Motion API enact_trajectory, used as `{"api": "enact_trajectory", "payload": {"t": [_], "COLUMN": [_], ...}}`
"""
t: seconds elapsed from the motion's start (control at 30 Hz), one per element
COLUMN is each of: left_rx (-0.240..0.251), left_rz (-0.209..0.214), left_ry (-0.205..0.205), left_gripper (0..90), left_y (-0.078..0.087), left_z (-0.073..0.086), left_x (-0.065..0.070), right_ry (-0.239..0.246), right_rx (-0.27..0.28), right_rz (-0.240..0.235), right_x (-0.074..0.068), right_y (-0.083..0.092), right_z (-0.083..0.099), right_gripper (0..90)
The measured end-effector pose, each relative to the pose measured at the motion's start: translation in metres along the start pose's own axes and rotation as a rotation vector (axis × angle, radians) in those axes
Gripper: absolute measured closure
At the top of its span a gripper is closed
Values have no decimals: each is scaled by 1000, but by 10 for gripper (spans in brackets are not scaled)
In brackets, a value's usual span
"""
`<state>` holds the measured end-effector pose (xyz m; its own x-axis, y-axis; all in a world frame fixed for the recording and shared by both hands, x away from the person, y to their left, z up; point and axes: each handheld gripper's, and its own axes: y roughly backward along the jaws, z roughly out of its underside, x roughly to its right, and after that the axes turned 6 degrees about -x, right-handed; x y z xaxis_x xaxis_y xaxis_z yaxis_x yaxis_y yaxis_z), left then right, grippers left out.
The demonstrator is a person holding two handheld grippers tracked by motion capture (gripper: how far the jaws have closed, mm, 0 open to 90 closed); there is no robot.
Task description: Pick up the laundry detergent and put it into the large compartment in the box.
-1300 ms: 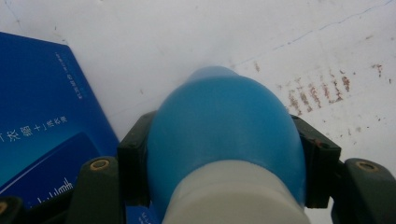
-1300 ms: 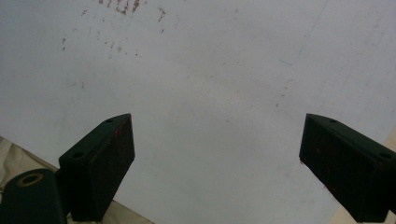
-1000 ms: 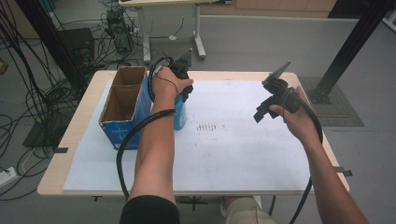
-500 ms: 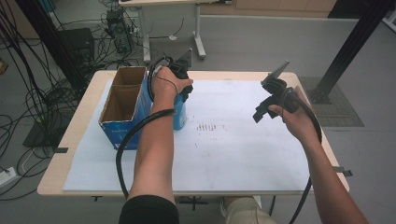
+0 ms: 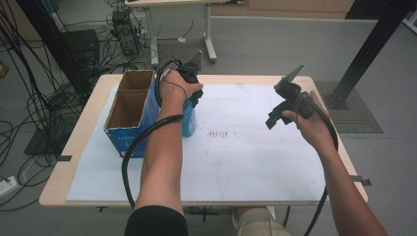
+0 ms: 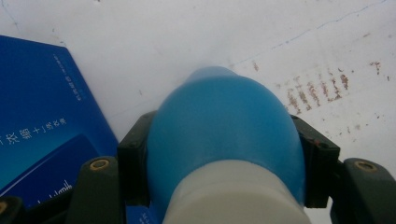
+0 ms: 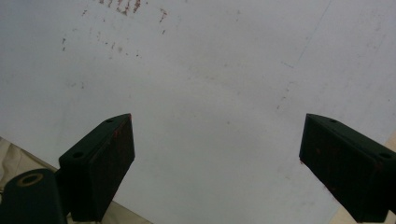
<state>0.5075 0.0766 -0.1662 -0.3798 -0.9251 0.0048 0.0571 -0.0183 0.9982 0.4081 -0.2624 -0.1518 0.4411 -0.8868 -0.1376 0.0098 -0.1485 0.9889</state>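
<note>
Two black jaws of the left tool [image 6: 224, 154] clamp the blue bottle [image 6: 224, 135] by its sides, white cap toward the camera. That bottle stands on the white worktop [image 5: 255, 157], just beside the blue cardboard box [image 5: 129, 115]. Well apart, the right tool [image 7: 217, 158] hangs above bare worktop, jaws spread wide with nothing between them.

The blue box [image 6: 42, 135] carries white print on its side, in the left gripper view: a few East Asian characters and a line of small script. All of it is too small and tilted to read.
</note>
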Motion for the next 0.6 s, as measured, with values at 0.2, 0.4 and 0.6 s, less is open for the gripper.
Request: {"api": "enact_trajectory", "payload": {"t": [0.2,0.4,0.6], "left_rx": [0,1,2], "left_rz": [1,2,2], "left_ry": [-1,-1,-1], "left_gripper": [368,368,368], "left_y": [0,0,0], "left_z": [0,1,1], "left_x": [0,-1,-1], "right_ry": [-1,-1,-2], "right_rx": [0,1,0], "right_rz": [-3,-3,-2], "right_x": [1,0,0], "right_y": [-2,-2,-2], "right_z": [0,0,0], "right_gripper": [101,101,101]}}
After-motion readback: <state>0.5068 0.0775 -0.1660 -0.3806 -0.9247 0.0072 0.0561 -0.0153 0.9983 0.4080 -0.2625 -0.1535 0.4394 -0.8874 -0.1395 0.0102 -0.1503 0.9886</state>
